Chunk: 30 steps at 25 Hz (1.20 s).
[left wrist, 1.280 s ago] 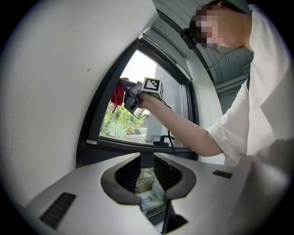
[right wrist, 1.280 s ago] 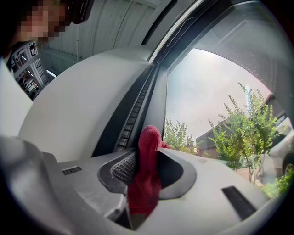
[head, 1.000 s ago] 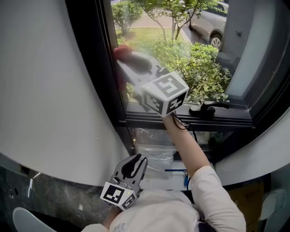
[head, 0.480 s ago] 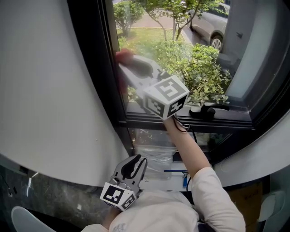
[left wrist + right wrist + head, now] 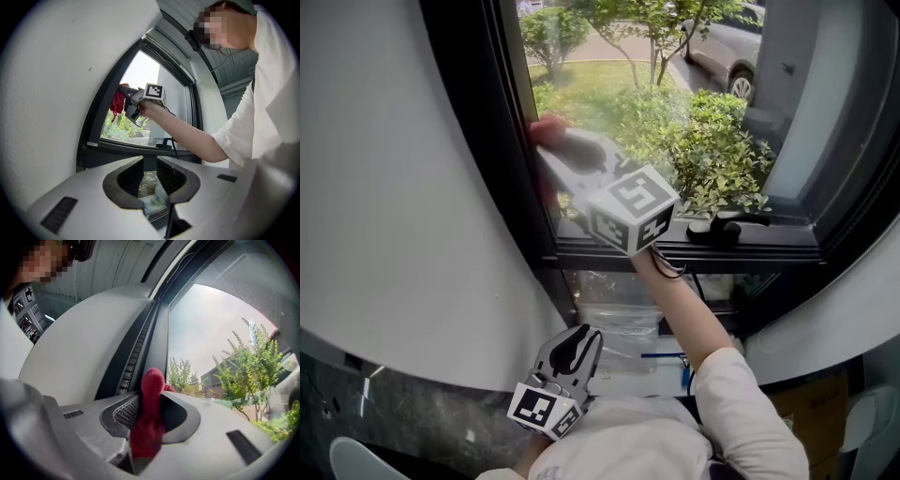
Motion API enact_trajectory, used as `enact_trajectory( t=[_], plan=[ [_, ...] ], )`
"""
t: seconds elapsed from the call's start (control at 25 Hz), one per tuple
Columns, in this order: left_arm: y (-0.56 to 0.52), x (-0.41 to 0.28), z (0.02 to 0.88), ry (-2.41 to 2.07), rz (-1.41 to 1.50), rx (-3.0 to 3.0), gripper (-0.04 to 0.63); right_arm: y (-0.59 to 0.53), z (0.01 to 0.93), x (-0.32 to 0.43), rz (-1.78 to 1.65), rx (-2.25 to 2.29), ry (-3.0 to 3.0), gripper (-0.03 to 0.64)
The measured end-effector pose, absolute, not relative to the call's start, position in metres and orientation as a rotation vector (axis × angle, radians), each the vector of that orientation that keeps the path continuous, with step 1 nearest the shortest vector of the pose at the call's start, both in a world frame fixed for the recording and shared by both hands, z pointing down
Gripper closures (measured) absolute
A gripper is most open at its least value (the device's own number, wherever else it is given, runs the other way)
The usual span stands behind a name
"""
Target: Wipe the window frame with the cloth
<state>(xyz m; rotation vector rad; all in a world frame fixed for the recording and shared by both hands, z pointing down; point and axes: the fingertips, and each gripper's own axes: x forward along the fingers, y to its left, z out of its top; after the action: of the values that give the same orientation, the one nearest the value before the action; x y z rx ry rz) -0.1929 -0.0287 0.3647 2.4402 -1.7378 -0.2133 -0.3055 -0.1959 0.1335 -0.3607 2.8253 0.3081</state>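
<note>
Right gripper (image 5: 151, 401) pinches cloth (image 5: 149, 427), blurry from head view.

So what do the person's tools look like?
The left hand-held gripper and the right hand-held gripper are pale grey shells with dark ribbed pads, each carrying a white cube of black square markers. A black cable hangs by the right one. The sleeve is white.

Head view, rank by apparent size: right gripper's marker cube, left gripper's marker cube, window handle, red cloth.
1. Right marker cube
2. Left marker cube, slightly smaller; distance from the camera may explain it
3. Window handle and red cloth: both small, too alike to rank; the cloth is blurred
</note>
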Motion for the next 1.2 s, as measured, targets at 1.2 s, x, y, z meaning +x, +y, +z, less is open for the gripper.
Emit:
enact_trajectory(
  t=[1.2],
  plan=[
    [-0.017,-0.190,0.370,-1.662,-0.198,2.456,0.505,-0.195,0.147,-0.305,0.295,-0.443,2.799,0.500]
  ],
)
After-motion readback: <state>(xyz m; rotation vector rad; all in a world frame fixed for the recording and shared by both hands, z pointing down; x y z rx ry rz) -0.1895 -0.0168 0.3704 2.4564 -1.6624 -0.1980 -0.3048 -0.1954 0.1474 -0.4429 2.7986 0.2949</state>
